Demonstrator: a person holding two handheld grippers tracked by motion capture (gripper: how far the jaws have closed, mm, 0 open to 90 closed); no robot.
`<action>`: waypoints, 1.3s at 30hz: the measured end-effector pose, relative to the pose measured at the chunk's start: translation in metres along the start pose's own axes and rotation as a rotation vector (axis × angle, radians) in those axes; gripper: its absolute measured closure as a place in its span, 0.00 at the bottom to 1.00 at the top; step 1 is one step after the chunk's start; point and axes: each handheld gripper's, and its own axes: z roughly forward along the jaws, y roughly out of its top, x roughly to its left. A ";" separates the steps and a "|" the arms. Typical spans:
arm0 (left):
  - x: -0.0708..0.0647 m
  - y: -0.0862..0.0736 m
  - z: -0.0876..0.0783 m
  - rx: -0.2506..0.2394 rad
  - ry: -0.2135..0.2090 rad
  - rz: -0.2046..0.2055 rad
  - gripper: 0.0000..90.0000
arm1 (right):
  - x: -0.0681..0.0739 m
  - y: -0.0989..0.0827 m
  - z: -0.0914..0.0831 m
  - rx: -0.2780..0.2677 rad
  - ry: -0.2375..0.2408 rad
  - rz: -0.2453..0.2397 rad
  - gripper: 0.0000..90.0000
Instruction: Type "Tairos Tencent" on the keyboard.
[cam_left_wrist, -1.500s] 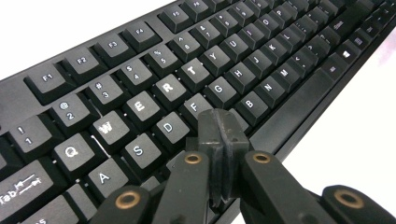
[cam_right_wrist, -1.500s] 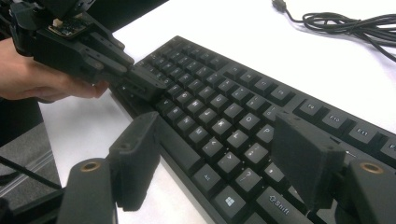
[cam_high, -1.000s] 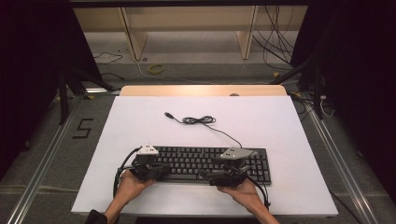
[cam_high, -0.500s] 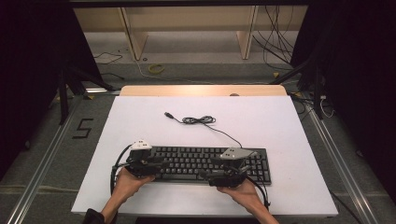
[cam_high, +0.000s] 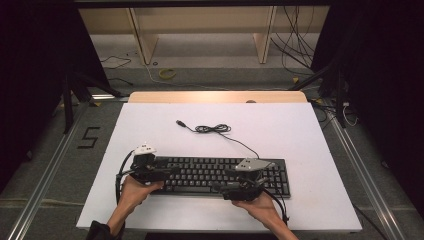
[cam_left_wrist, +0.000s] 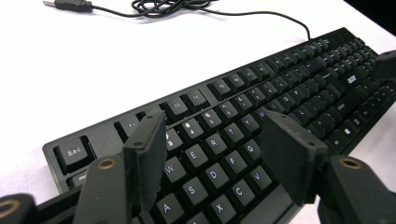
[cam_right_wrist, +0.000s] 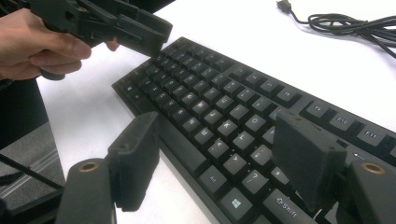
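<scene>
A black keyboard (cam_high: 210, 172) lies flat on the white table (cam_high: 300, 135), nearer the front edge. Its thin cable (cam_high: 215, 129) coils behind it and ends in a loose USB plug (cam_high: 180, 122). My left gripper (cam_high: 169, 173) hovers over the keyboard's left end (cam_left_wrist: 74, 151). Its jaws have just been opening and stand apart above the letter keys (cam_left_wrist: 212, 175), gripping nothing. My right gripper (cam_high: 222, 186) sits at the keyboard's front edge (cam_right_wrist: 187, 156), open, with its pads (cam_right_wrist: 306, 158) clear of the keys. The left gripper (cam_right_wrist: 135, 28) and the hand holding it appear in the right gripper view.
The table's far half holds nothing but the cable. A wooden strip (cam_high: 215, 96) edges the table's back. Beyond it are shelf legs (cam_high: 140, 35) and loose cables on the floor (cam_high: 300, 45). Metal rails (cam_high: 45, 175) run along both sides of the table.
The left gripper has shifted slightly left along the keyboard's left end. The right hand and the keyboard have stayed put.
</scene>
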 end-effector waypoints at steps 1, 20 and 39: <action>0.000 0.000 0.001 0.000 0.003 0.001 0.50 | 0.000 0.000 0.000 0.000 0.001 0.001 0.37; 0.000 -0.006 0.017 0.081 0.012 0.071 0.99 | 0.000 0.000 0.002 0.005 0.007 -0.003 0.37; 0.002 -0.009 0.026 0.105 0.029 0.072 0.99 | 0.003 0.001 0.006 0.009 0.010 -0.012 0.37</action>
